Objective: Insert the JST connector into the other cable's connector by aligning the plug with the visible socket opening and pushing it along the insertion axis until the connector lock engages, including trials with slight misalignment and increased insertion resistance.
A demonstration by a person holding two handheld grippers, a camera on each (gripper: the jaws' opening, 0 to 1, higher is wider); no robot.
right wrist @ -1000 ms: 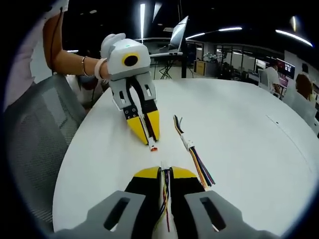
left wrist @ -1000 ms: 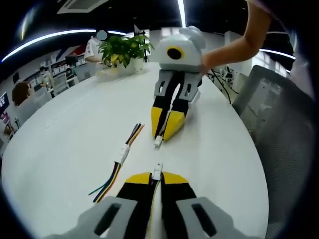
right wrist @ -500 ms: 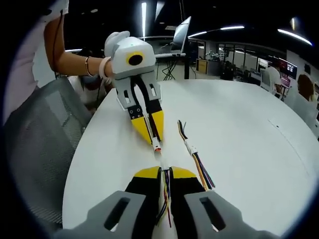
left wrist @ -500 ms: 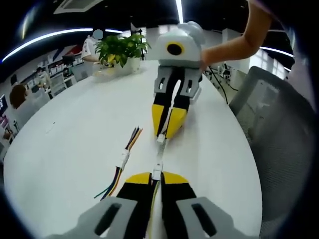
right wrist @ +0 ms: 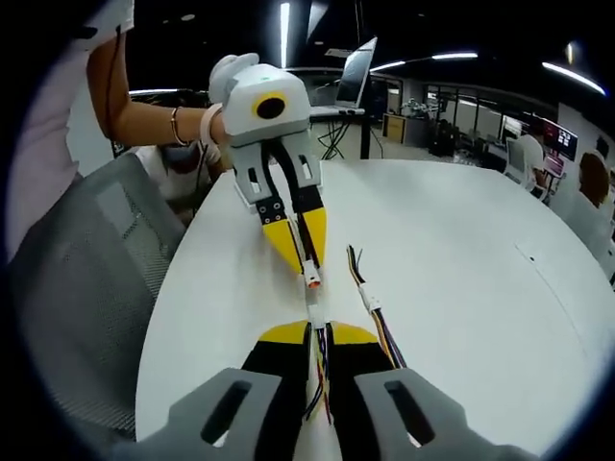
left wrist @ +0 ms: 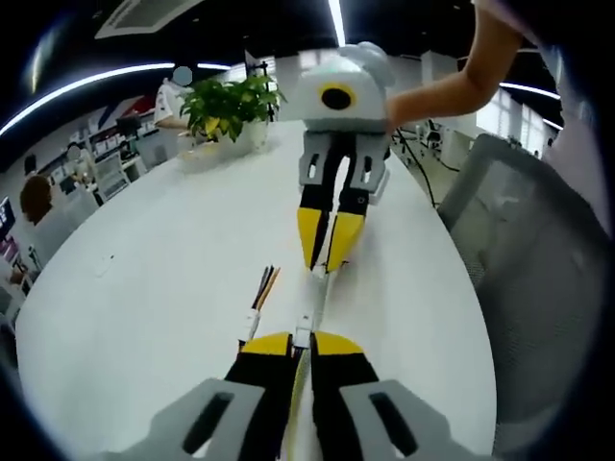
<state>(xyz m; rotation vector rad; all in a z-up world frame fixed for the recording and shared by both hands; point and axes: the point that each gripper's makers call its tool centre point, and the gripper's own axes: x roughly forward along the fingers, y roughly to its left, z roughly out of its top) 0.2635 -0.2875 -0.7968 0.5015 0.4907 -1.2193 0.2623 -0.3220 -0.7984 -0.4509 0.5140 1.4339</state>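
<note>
1. Left gripper (left wrist: 303, 338), low centre of the left gripper view: yellow-tipped jaws clenched on a small white JST connector (left wrist: 304, 332) poking out just past the tips.
2. Right gripper (right wrist: 318, 331), low centre of the right gripper view: jaws clenched on a second small white connector with multicoloured wires (right wrist: 315, 315); the wires are seen trailing back between the jaws.
3. In the right gripper view the left-held connector shows an orange-tinted end face (right wrist: 313, 282), just above the right-held one. The two appear nearly nose to nose; whether contact is made cannot be told.
4. Step judged: final alignment before the push. Both bodies should be kept on one axis, the plug squared to the socket opening, then pressed straight. If resistance is met, roll should be corrected rather than force added.
5. A spare joined cable with coloured wires (right wrist: 370, 305) lies on the white round table (right wrist: 461, 250), right of centre.
</note>
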